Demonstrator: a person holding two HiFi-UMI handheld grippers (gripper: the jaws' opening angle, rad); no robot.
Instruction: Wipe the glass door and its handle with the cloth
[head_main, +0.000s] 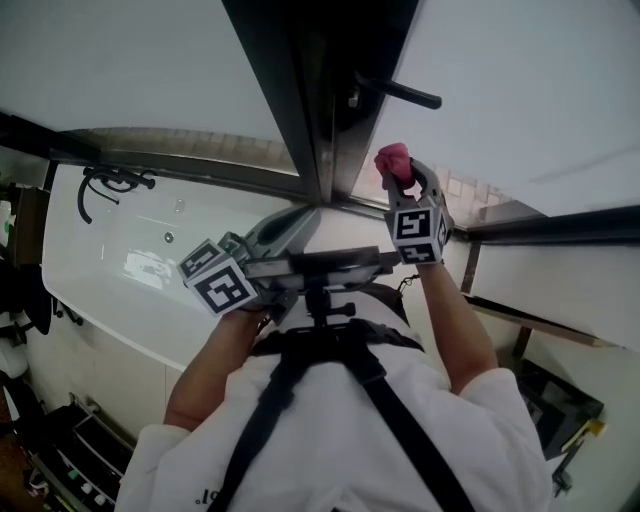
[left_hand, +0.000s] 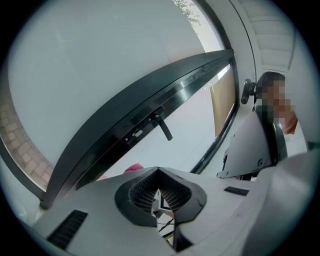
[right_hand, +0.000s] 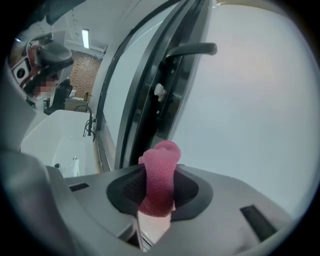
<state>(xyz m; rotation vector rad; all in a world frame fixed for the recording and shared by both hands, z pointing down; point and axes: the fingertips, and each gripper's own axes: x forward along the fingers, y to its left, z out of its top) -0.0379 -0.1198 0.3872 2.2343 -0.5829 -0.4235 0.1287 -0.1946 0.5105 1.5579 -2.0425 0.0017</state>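
A frosted glass door (head_main: 520, 90) in a dark frame (head_main: 305, 90) carries a black lever handle (head_main: 398, 92) (right_hand: 192, 49) (left_hand: 163, 127). My right gripper (head_main: 400, 178) (right_hand: 159, 187) is shut on a bunched pink cloth (head_main: 392, 160) (right_hand: 160, 175), held just below the handle and close to the glass. Lower and to the left, near the person's chest, my left gripper (head_main: 262, 232) (left_hand: 159, 196) is shut with nothing between its jaws. A bit of the pink cloth (left_hand: 132, 169) shows beyond its jaws.
A white bathtub (head_main: 120, 270) with a black tap (head_main: 105, 185) lies at the left. Another frosted pane (head_main: 130, 65) fills the upper left. Dark racks (head_main: 60, 440) stand low at the left, and a shelf edge (head_main: 540, 320) runs at the right.
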